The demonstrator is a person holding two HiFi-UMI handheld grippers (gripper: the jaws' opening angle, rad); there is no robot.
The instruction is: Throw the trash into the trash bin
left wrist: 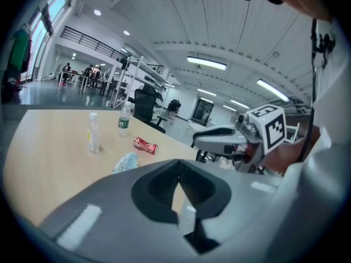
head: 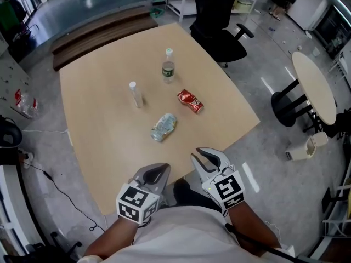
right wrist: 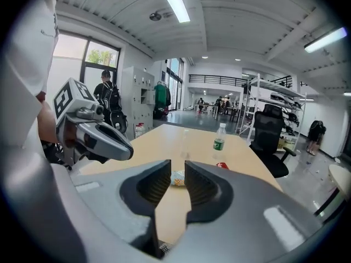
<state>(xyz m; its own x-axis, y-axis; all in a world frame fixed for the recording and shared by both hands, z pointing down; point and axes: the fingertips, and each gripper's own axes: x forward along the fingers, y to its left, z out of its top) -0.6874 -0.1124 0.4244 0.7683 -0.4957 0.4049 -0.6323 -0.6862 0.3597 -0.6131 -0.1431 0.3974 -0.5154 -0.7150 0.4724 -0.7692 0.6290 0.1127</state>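
Several pieces of trash lie on the light wooden table (head: 93, 130): an upright green-label bottle (head: 168, 66), a small clear bottle (head: 134, 94), a crushed red can (head: 190, 101) and a crumpled plastic bottle (head: 164, 127). Both grippers hover over the table's near edge, well short of the trash. My left gripper (head: 158, 170) is shut, its tips meeting with nothing between them (left wrist: 176, 162). My right gripper (head: 201, 155) is open and empty; through its gap (right wrist: 177, 167) the crumpled bottle (right wrist: 177, 178) shows far off.
A black office chair (head: 219, 32) stands beyond the table's far right corner. To the right are a round table (head: 315, 86) and a white box (head: 301, 149) on the floor. Cables (head: 55, 185) run over the floor at the left.
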